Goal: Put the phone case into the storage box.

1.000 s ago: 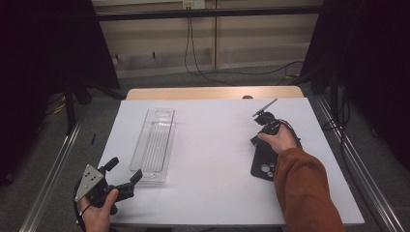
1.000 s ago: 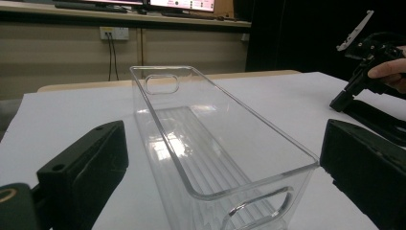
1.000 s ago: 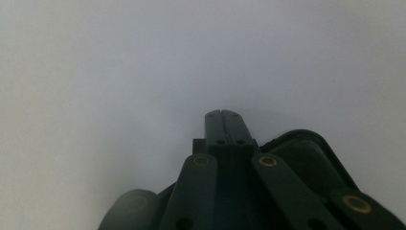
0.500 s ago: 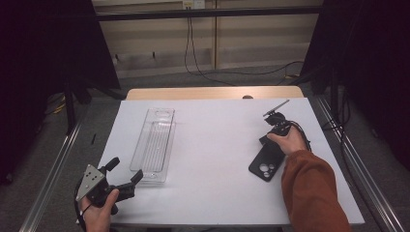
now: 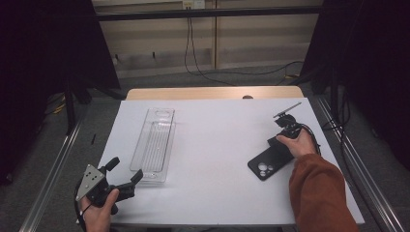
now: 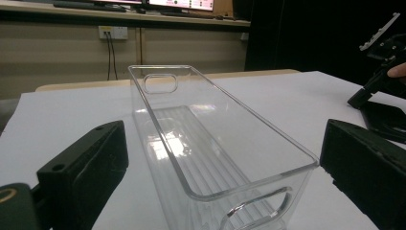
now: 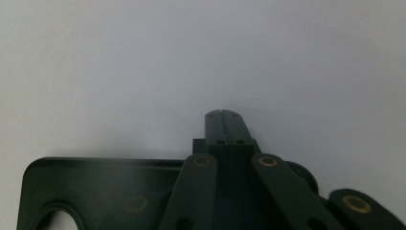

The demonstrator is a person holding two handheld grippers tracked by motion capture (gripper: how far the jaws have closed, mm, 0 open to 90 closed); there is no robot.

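Overhead, white table amid dark curtains, wall cables.

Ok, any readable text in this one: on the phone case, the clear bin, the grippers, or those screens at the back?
No legible text anywhere.
Black phone case: no print visible.
Clear plastic bin: plain, no label.
Left gripper and right gripper: no markings readable.
Monitors along the top edge of the left gripper view: lit, content too small and cut off to read.
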